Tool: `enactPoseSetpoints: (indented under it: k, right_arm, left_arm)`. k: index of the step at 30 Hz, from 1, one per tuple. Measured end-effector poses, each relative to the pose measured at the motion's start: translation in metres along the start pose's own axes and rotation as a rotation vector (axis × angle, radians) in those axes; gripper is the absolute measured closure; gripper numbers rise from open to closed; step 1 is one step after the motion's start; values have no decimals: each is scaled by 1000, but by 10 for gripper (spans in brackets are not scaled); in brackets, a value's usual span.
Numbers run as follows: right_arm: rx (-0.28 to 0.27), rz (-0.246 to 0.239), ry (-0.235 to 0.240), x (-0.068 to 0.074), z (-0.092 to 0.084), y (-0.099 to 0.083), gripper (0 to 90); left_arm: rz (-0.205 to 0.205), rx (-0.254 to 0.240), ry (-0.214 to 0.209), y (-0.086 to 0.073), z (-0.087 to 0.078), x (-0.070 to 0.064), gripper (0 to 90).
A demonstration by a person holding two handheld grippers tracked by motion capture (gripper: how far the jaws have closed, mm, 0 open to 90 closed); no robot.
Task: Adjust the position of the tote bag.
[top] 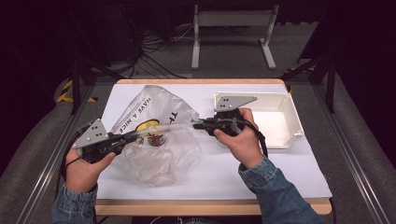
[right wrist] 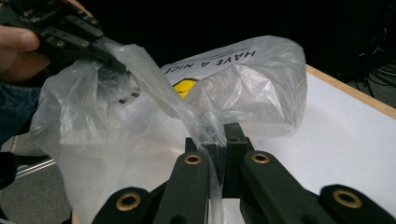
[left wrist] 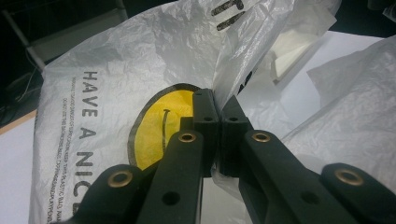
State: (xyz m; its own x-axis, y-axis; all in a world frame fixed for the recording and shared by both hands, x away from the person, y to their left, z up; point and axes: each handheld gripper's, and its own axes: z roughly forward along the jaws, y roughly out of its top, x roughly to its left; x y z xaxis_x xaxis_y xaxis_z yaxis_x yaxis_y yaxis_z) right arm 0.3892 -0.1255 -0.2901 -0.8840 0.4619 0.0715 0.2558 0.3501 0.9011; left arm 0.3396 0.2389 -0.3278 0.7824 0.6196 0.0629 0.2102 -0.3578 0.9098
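Both hands reach in from the near edge, each with a gripper. Between them, left of centre on the white table, a clear plastic bag is stretched. Left gripper is clamped on the bag's near-left edge; right gripper pinches its right edge. Crinkled, translucent, it bears black lettering and a yellow smiley face. A white tray sits far right.
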Motion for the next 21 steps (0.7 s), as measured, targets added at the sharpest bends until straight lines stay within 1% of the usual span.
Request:
enactPoseSetpoints:
  k: [3,6,8,11,12,13,14,15,16,17,18,19,21]
  right_arm:
    - [3,2,-20,-9,9,7,899]
    - [1,8,-40,-16,16,11,880]
    - [4,16,-45,-21,21,13,862]
    - [-12,17,-54,-27,27,14,803]
    - [-16,15,-63,-28,29,14,762]
    - [-16,15,-63,-28,29,14,762]
    - [-18,14,-73,-29,30,14,723]
    - [-28,14,-93,-31,33,13,575]
    - [-39,14,-105,-31,34,12,483]
    - [-57,10,-121,-30,34,12,395]
    - [-57,10,-121,-30,34,12,395]
    - [-65,7,-127,-29,33,12,364]
    - [-82,-20,-128,-24,28,11,289]
  left_arm:
    - [-13,8,10,-4,5,7,884]
    - [-35,-1,17,-7,7,12,884]
    - [-49,-6,26,-9,8,17,884]
    - [-65,-16,33,-12,11,24,884]
    - [-72,-20,35,-13,12,26,884]
    - [-72,-20,35,-13,12,26,883]
    - [-82,-20,35,-16,13,30,883]
    - [-93,-21,34,-18,14,33,884]
    - [-93,-21,34,-18,14,33,883]
    - [-110,-23,35,-21,15,36,882]
    - [-110,-23,35,-21,15,36,880]
    - [-126,-31,24,-22,15,37,880]
    - [-118,-37,17,-23,14,39,874]
